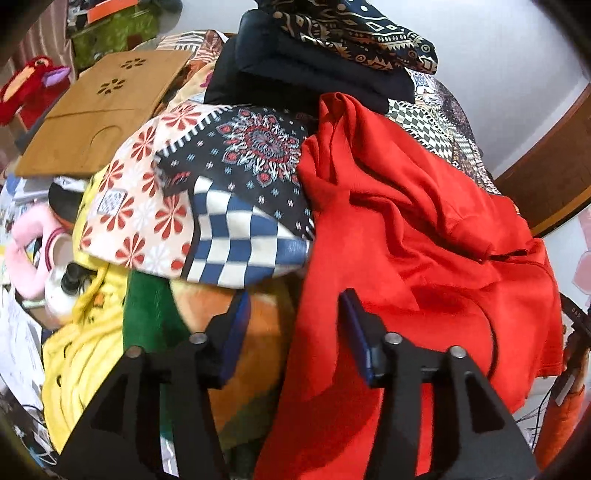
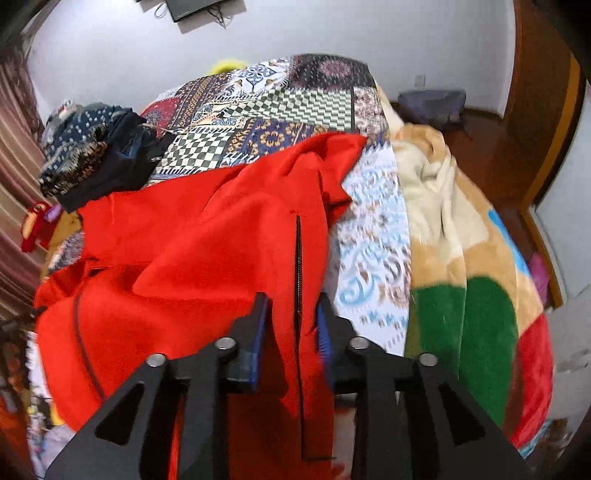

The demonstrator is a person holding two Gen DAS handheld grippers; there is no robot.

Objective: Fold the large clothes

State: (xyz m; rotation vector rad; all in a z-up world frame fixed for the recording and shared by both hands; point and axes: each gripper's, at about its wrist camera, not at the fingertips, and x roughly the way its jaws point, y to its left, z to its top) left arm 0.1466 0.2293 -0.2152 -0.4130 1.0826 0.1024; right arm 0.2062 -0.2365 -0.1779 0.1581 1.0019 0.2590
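Walls (image 2: 332, 33) are plain white, evenly lit, with no hard shadows. A dark flat device (image 2: 205, 8) with trailing cables is mounted high on the far wall; a small wall socket (image 2: 421, 79) sits lower to the right. Dark wooden door frame (image 2: 543, 110) stands at the right, with wooden flooring (image 2: 484, 136) below it. Striped curtains (image 2: 16, 177) hang at the left edge. The bed (image 2: 280, 107) carries a patchwork-pattern cover, and a fleece blanket (image 2: 461, 236) in beige, green and red lies along its right side. A dark bag (image 2: 432, 105) rests on the floor by the far wall. A brown perforated board (image 1: 107, 114) lies at the bed's left.
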